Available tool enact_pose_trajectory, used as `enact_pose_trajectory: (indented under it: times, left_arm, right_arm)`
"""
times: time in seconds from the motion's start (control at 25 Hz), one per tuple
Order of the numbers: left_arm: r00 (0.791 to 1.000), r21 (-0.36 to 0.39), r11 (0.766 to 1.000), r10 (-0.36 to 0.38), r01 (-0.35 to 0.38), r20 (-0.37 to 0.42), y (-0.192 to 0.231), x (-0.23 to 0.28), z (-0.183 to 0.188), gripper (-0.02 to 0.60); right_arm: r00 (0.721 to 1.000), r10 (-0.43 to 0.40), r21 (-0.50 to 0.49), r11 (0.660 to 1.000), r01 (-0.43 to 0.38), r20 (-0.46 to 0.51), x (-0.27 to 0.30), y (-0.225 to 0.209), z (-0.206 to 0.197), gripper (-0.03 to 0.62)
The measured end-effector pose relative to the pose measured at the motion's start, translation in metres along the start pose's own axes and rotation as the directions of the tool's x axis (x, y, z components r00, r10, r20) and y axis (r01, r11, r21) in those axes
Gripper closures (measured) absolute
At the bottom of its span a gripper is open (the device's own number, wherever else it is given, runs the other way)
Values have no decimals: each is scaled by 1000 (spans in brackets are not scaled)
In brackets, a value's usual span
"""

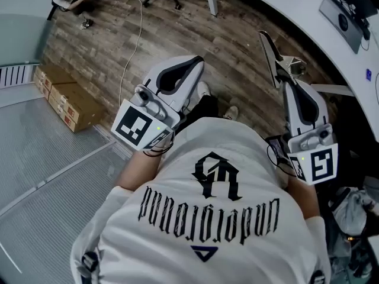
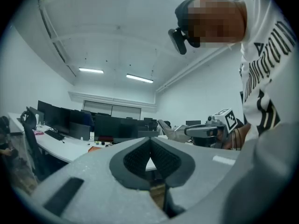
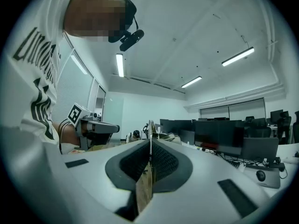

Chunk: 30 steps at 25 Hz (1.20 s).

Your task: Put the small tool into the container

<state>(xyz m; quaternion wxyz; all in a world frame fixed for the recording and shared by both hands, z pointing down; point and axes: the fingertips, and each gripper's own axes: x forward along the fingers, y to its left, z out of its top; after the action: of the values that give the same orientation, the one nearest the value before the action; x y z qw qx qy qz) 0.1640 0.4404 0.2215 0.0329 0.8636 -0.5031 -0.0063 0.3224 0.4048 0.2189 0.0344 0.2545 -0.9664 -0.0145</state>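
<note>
The left gripper (image 1: 193, 64) and right gripper (image 1: 267, 48) were both clenched shut, empty, held level. The small tool and container appeared in no view (bearing from either gripper undeterminable); neither gripper was demonstrably nearer.

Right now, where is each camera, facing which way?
Head view: on person's head, facing down at wooden floor; shirt, left gripper, right gripper.
Left gripper view: on that gripper, facing across office desks; shut jaws, shirt.
Right gripper view: on that gripper, facing toward monitors; shut jaws, shirt.
Both gripper views show the other gripper.
</note>
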Motion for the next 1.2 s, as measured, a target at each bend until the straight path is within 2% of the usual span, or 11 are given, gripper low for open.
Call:
enact_pose_trajectory:
  times: [0.36, 0.72, 1.2]
  left_arm:
    - [1000, -18, 1000, 10, -10, 2, 89, -5, 4, 566]
    - [999, 12, 1000, -29, 29, 22, 175, -29, 26, 566]
    - [1000, -2, 1000, -13, 13, 16, 235, -28, 14, 566]
  right_arm:
    - [1000, 7, -2, 1000, -7, -3, 89, 1, 10, 571]
    - [999, -48, -31, 998, 49, 20, 176, 18, 36, 571]
    - [998, -54, -35, 998, 55, 16, 237, 7, 30, 571]
